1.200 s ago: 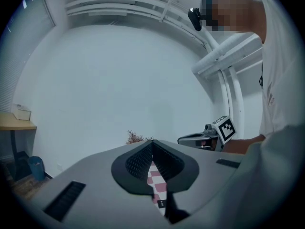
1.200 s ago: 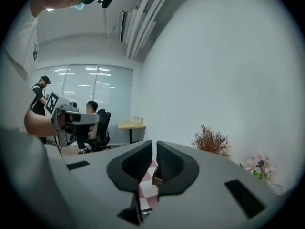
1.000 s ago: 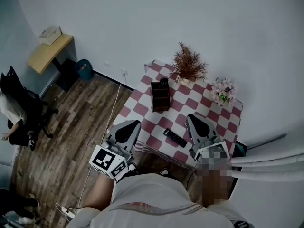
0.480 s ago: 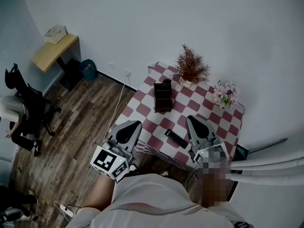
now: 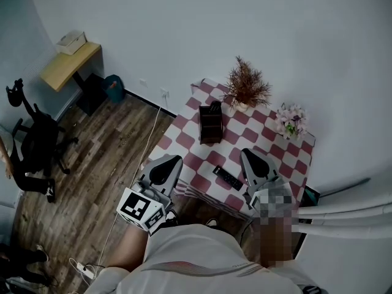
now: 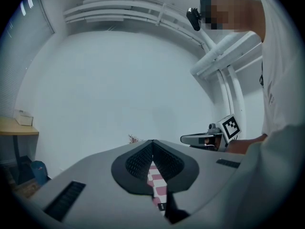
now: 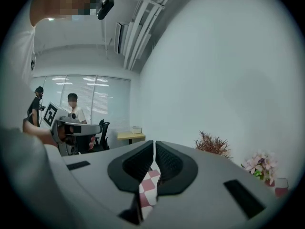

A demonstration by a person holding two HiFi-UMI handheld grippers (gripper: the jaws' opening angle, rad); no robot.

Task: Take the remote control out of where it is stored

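Tongs nearest me: my left gripper and my right gripper are both clenched with nothing between the jaws, held level over the near edge of the red-and-white checked table. Between them the black remote control lies flat on the checks, out in the open, touched by neither gripper and apart from the dark storage rack standing further back. Beyond the rack, by the white wall, stand a dried brown shrub and, to its right, a bunch of pink flowers.
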